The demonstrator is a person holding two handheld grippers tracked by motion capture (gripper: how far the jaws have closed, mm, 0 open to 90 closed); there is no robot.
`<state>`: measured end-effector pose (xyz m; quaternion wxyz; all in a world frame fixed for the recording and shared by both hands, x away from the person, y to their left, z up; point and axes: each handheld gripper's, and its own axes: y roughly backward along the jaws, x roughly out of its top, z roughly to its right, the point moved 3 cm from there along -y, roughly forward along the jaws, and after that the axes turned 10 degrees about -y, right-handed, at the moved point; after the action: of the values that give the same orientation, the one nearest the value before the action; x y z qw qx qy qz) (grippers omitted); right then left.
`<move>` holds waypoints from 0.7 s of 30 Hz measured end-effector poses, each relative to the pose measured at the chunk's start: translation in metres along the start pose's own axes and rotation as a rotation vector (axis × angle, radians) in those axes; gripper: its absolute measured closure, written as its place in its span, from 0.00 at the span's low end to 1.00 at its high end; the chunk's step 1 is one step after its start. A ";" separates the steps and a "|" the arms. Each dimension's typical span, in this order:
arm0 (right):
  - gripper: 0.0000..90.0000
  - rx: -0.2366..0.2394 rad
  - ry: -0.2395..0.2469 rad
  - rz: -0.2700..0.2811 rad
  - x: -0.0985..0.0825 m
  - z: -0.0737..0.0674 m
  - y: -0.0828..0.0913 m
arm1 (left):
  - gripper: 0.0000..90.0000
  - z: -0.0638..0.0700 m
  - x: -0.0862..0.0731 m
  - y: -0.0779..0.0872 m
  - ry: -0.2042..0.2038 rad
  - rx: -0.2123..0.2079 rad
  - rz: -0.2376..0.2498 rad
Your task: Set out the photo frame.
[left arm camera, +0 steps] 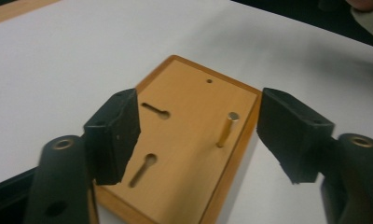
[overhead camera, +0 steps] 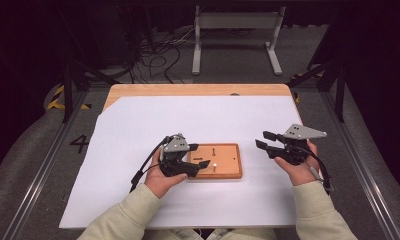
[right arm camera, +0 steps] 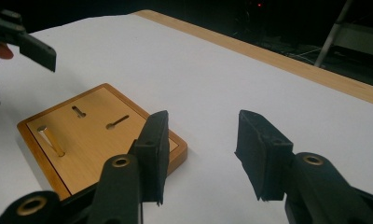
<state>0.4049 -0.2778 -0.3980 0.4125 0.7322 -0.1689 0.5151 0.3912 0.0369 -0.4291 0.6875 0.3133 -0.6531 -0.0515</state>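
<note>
Care with the peg [left arm camera: 226, 131] comes first — it stands upright in the tray [overhead camera: 238, 160], a thin brass pin with its long axis rising from the board and its flat, bright tip up, leaning only as the camera's angle makes it seem. In the high view it shows as a bright dot near the tray's middle. Our left gripper [left arm camera: 199, 135] hovers over the tray's near end, jaws spread wide with nothing between the pads; the peg sits toward the right pad but clear of it. We judge the step in hand to be taking hold of that peg, so we should centre it between the pads, come down along its axis rather than across it, and close gently — a sideways nudge could tilt or jam it in its hole. The two keyhole slots [left arm camera: 149, 137] lie beside it. Our right gripper [overhead camera: 267, 141] waits off the tray's right side, jaws apart and empty.
</note>
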 end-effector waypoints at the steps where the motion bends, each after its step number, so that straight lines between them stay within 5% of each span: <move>1: 0.61 -0.001 -0.002 -0.001 0.000 0.000 0.000 | 0.38 0.002 0.000 -0.003 -0.005 -0.010 -0.005; 21: 0.61 0.001 -0.005 0.000 -0.001 0.001 0.002 | 0.73 0.005 -0.013 -0.042 0.017 -0.116 -0.043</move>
<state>0.4040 -0.2803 -0.3984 0.4118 0.7338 -0.1697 0.5131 0.3991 0.0080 -0.4610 0.7086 0.2873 -0.6365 -0.1011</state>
